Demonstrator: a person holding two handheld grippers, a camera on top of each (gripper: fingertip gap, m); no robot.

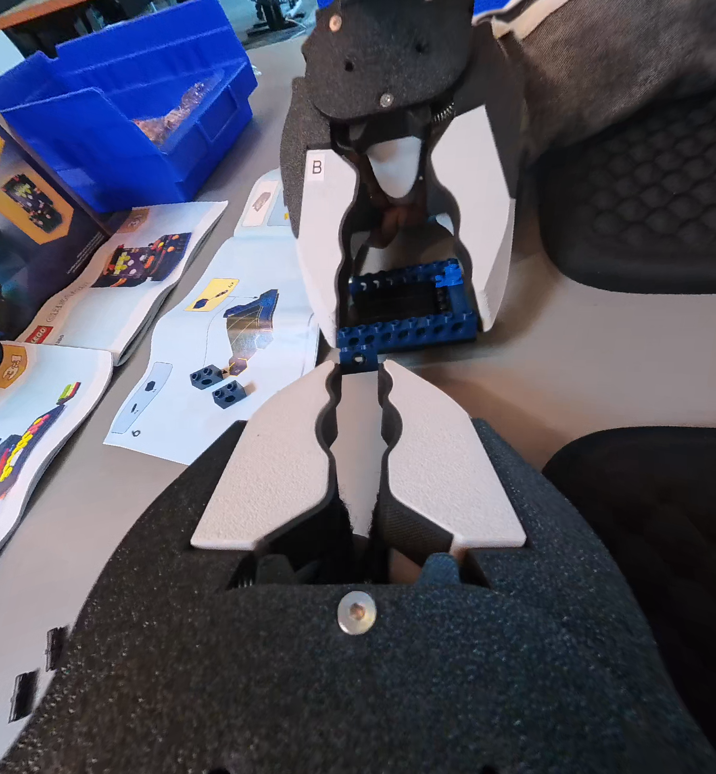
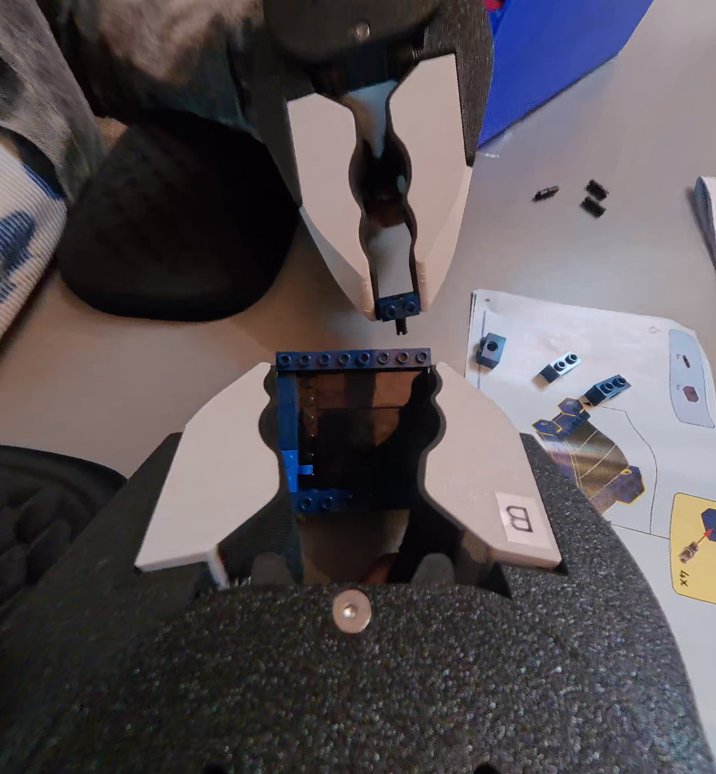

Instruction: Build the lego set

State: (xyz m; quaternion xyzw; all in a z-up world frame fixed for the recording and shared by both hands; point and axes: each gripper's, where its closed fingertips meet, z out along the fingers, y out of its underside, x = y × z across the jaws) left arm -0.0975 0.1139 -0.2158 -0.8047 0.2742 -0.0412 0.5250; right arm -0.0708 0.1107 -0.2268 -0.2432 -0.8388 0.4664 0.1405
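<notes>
My left gripper (image 1: 358, 368) is shut on a small dark blue brick (image 1: 358, 359) with a hole in its side. In the right wrist view this brick (image 2: 398, 308) sits at the left gripper's tips, and a black pin (image 2: 400, 328) sticks out of it toward the frame. A blue rectangular brick frame (image 1: 406, 335) rests on the table just beyond the brick. My right gripper (image 2: 352, 368) is open wide, and the frame (image 2: 352, 359) stands between its fingers. Its fingertips (image 2: 264, 377) are close beside the ends of the frame's front beam, with a thin gap showing.
An open instruction booklet (image 1: 238, 335) lies left of the frame with two loose dark bricks (image 1: 207, 377) on it. More booklets (image 1: 130, 285), a printed box (image 1: 12, 201) and blue bins (image 1: 138, 104) stand farther left. Small black pieces (image 2: 595, 197) lie on the table. Black padded shapes (image 1: 641, 188) lie to the right.
</notes>
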